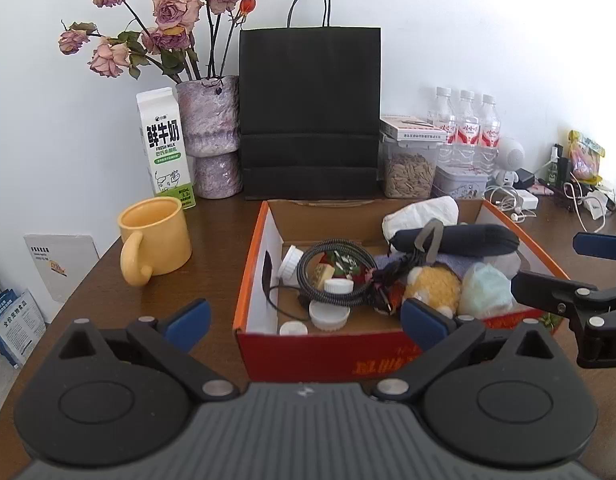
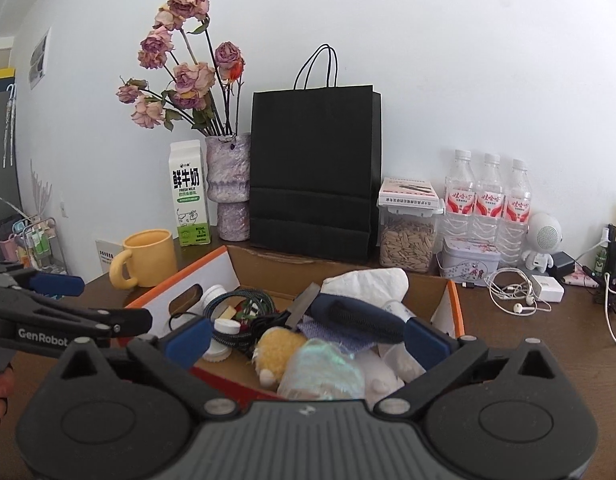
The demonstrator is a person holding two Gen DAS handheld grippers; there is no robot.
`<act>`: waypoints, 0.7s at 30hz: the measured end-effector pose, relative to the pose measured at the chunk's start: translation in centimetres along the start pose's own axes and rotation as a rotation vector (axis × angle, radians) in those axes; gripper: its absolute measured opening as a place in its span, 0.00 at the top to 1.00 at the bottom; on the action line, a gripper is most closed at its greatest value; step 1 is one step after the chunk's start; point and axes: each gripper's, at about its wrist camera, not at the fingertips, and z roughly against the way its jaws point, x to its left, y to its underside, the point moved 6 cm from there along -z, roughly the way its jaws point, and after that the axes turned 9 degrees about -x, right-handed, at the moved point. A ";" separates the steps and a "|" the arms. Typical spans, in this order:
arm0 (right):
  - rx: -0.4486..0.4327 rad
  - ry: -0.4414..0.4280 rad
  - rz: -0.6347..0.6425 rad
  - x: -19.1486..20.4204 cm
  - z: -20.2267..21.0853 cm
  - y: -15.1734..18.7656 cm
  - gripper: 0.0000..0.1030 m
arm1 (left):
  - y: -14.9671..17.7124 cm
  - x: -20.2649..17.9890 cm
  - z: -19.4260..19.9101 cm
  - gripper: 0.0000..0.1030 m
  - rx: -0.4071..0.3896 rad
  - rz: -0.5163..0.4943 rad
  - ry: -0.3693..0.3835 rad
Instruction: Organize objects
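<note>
The cardboard box [image 1: 388, 344], red-fronted with orange rims, is shown on the brown table [image 1: 212, 236] at the centre of both wrist views, directly in front of the black paper bag [image 1: 310, 112] seen at 12 o'clock. It is filled loosely: a coiled braided cable [image 1: 336, 276], several white caps [image 1: 330, 314], a yellow plush toy [image 1: 432, 288], a pale crumpled mask [image 1: 486, 290] and a dark pouch [image 1: 456, 238] lying across the heap under a white cloth [image 1: 422, 214]. The left gripper [image 1: 306, 316] is held before the box's near wall with its jaws spread wide and nothing between them; the right gripper [image 2: 306, 338] is likewise released and empty, poised over the box's near corner, with the plush toy and mask between its fingers' line of sight. Several hazards may be inferred. The cable is judged likely to snag neighbouring items and drag them out if one is lifted. The pouch, resting high, could be tipped over the rim. The yellow mug [image 1: 154, 240] at 10 o'clock and the earphones [image 2: 516, 300] at 3 o'clock could be struck by a wide sweep. The two grippers, close together, could be knocked against each other.
</note>
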 end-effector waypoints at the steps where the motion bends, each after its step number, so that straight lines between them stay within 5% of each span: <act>1: 0.005 0.000 -0.003 0.3 0.8 0.3 0.00 | 0.3 -0.1 0.8 0.00 0.005 -0.002 0.004; 11: 0.043 -0.001 -0.021 2.9 7.5 3.2 0.00 | 4.3 -0.6 7.4 0.00 0.060 0.001 0.025; 21: 0.034 0.008 -0.016 3.4 9.7 3.3 0.00 | 4.9 -0.8 9.2 0.00 0.062 0.011 0.028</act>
